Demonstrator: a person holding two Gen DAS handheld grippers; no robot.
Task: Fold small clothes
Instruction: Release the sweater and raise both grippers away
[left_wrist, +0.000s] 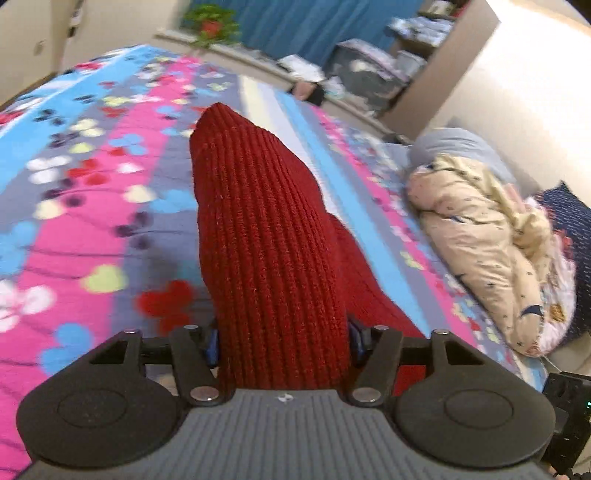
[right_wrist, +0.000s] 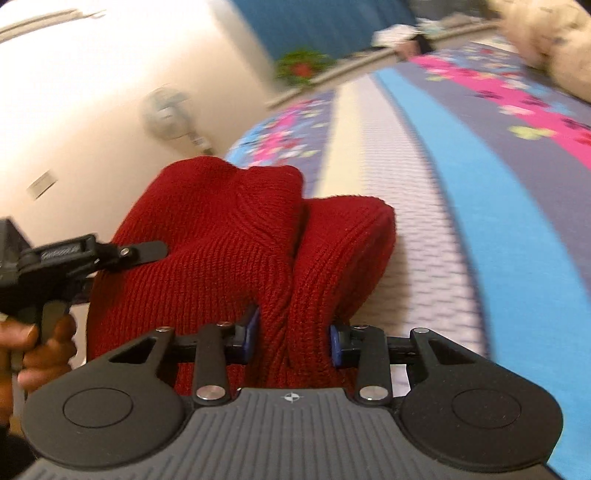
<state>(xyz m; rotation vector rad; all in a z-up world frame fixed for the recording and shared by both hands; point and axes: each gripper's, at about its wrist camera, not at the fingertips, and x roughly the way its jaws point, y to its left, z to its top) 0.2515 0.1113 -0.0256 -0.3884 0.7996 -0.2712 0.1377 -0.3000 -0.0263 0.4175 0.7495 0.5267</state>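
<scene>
A dark red ribbed knit garment (left_wrist: 266, 236) is held up over a bed with a flowered cover (left_wrist: 92, 206). My left gripper (left_wrist: 282, 341) is shut on a thick fold of it; the cloth hides most of both blue pads. In the right wrist view the same red knit (right_wrist: 236, 236) bunches in two folds. My right gripper (right_wrist: 293, 338) is shut on one fold between its blue pads (right_wrist: 249, 330). The left gripper's body, held in a hand (right_wrist: 40, 343), shows at the left edge, close beside the knit.
A rolled cream quilt and pillows (left_wrist: 491, 243) lie on the bed's right side. A potted plant (left_wrist: 210, 24) and blue curtain stand beyond the bed; shelves with bins (left_wrist: 373, 70) are at the back right. A wall fan (right_wrist: 170, 114) hangs on the white wall.
</scene>
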